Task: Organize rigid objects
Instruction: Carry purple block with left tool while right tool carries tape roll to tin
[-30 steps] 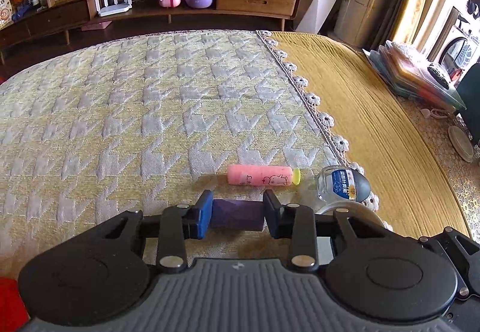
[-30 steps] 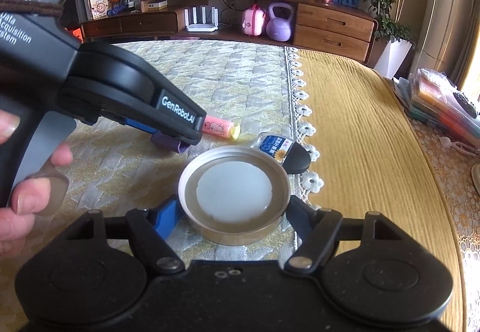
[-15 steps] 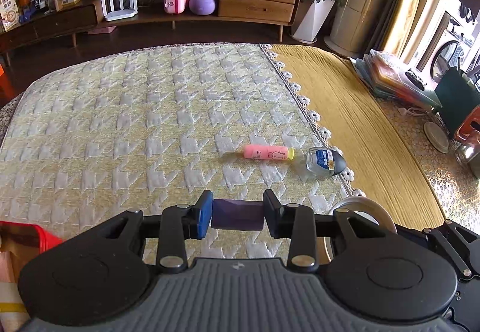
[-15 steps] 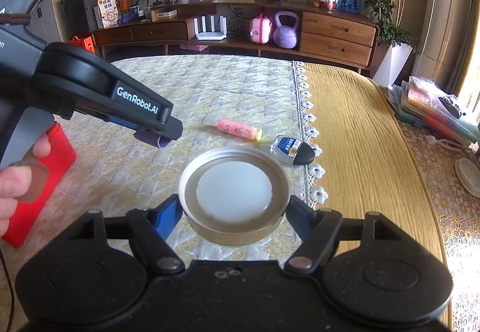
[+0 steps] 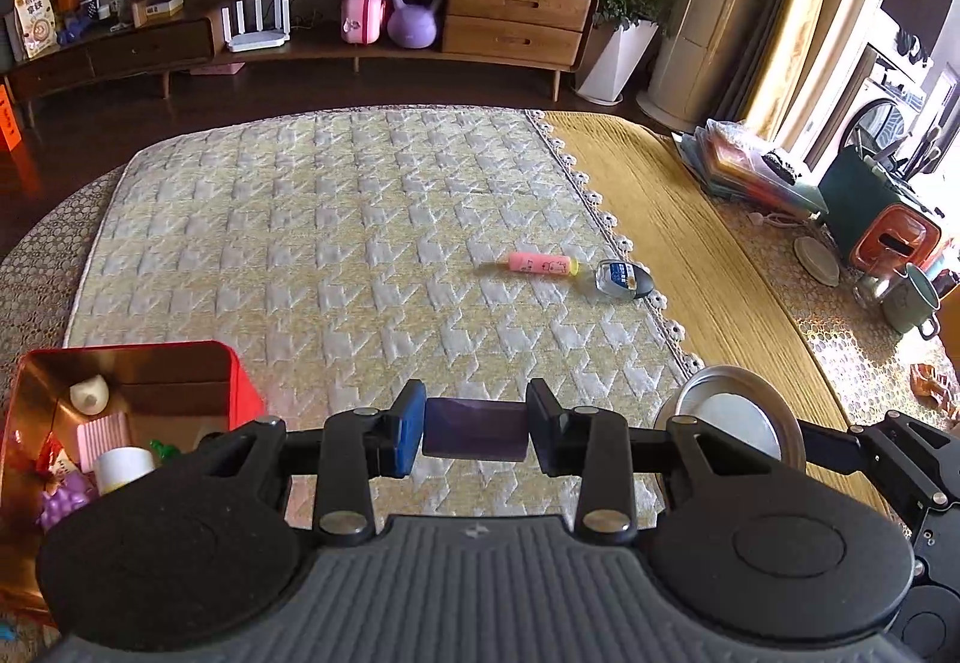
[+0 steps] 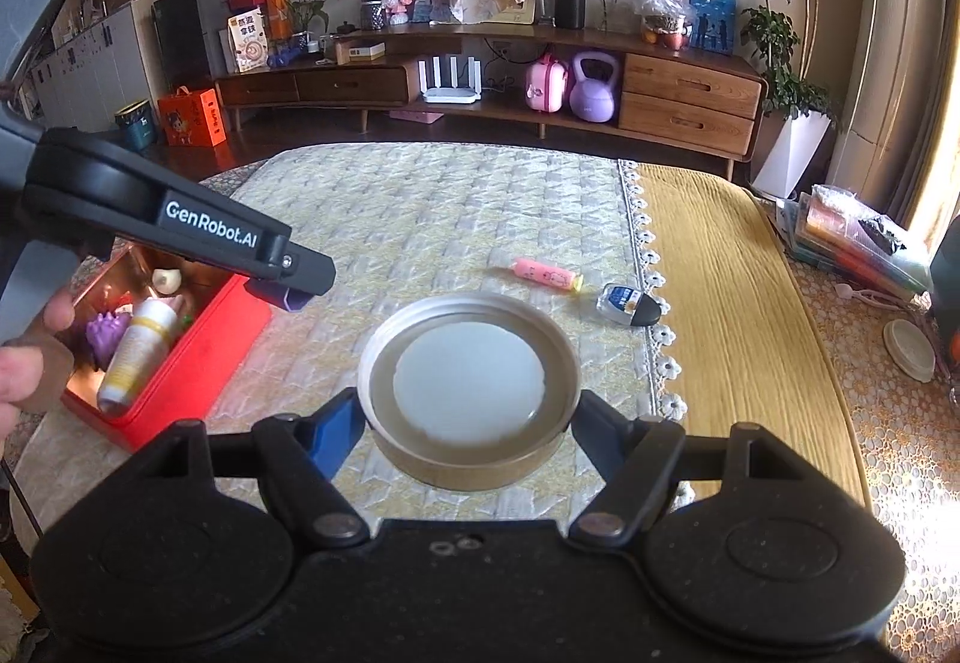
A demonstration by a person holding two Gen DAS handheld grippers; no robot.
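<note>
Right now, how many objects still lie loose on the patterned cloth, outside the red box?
2. A pink tube lies near the lace edge, and a small clear bottle with a black cap lies just right of it. The grippers may hide others.

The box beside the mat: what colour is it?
Red box, clearest in the right wrist view.

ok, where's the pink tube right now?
The pink tube lies flat on the patterned cloth right of centre in both wrist views, apart from the small black-capped bottle to its right, near the lace edge.
</note>
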